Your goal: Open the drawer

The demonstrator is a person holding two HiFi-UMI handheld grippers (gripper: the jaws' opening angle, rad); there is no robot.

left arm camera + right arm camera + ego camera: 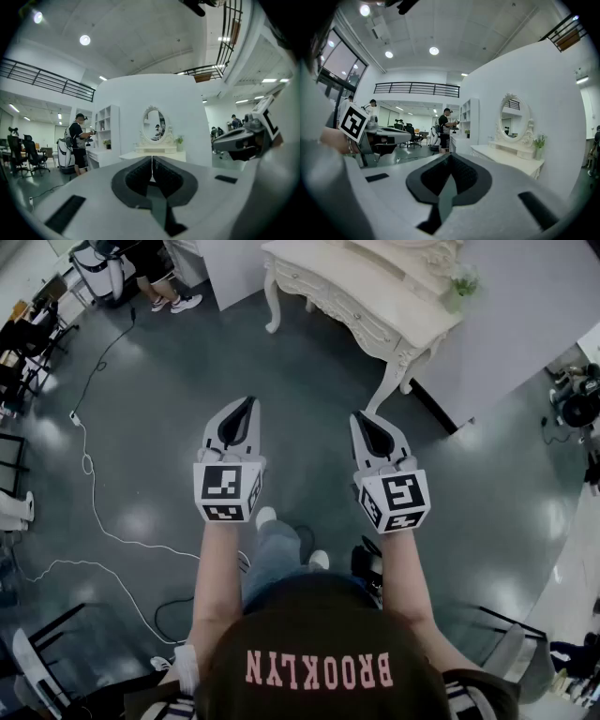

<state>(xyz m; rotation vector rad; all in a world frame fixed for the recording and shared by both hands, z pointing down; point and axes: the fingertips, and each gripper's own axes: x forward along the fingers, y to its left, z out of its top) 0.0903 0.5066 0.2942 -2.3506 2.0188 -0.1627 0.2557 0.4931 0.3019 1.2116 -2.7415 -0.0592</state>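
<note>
Distance is the risk: left gripper [249,405] and right gripper [361,418] are both clenched on nothing, well short of the dressing table [394,298]; its drawer [343,304], probably along the front, needs parted jaws, or they merely bump it.

The drawer [352,310] sits closed in the carved front of the cream dressing table [375,287], flush with it, under the top.

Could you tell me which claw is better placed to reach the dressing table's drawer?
Probably the right claw: it sits nearer the dressing table than the left claw. Both are shut, empty and short of it.
</note>
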